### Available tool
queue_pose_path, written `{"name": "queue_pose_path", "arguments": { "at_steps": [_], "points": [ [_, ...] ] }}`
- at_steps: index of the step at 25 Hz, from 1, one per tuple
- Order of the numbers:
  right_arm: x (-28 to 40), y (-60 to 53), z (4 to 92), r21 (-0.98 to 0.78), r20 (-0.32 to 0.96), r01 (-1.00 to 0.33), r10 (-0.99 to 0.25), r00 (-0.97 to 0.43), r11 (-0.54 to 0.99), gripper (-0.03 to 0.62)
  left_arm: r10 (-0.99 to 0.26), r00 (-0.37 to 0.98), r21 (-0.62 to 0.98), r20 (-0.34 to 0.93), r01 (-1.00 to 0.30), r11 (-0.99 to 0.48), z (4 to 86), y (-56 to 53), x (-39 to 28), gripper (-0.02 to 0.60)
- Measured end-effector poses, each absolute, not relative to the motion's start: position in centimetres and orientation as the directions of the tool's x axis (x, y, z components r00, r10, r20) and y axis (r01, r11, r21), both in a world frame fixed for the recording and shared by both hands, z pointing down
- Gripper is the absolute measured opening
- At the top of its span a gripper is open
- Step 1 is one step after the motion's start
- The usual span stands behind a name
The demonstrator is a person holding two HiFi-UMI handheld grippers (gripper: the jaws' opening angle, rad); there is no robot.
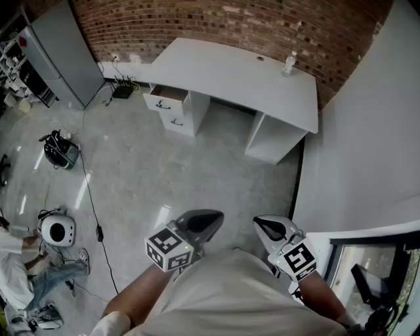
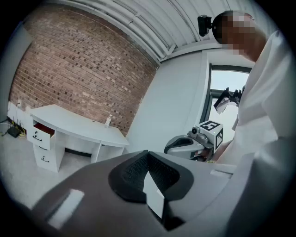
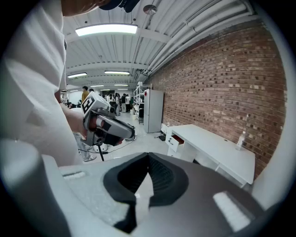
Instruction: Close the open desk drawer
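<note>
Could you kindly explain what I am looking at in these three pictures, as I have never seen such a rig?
No robot arm here: a person holds a two-jaw tool in each hand. The head view looks down from a camera on the person's head at the left tool and the right tool; the marker cubes are part of them. The other two pictures come from a camera riding on each tool, looking along its jaws. Both pairs of jaws are together, holding nothing. Across the floor, a white desk stands against the brick wall, its top drawer pulled open and a small bottle on top.
</note>
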State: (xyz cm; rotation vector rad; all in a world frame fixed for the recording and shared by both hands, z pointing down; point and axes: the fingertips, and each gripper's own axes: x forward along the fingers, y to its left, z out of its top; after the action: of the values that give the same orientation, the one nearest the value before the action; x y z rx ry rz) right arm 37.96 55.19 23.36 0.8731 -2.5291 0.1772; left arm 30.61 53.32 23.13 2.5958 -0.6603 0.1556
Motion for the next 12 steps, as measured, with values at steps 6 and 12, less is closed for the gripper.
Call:
{"name": "queue_pose_path", "arguments": {
  "at_steps": [6,12],
  "points": [
    [32.2,54.6,23.7,0.025,0.465,-0.597,-0.538,-0.703,0.802,0.003,-0.442,0.871,0.412,0.214,-0.491,-0.768,23.5,53.2,25.1,0.005],
    [26.6,54.8,24.2,0.017,0.476,-0.576,-0.513,-0.714,0.818,0.003,-0.449,0.863,0.419,0.231,-0.505,-0.755,24.8,54.0,19.8,0.006]
  ]
}}
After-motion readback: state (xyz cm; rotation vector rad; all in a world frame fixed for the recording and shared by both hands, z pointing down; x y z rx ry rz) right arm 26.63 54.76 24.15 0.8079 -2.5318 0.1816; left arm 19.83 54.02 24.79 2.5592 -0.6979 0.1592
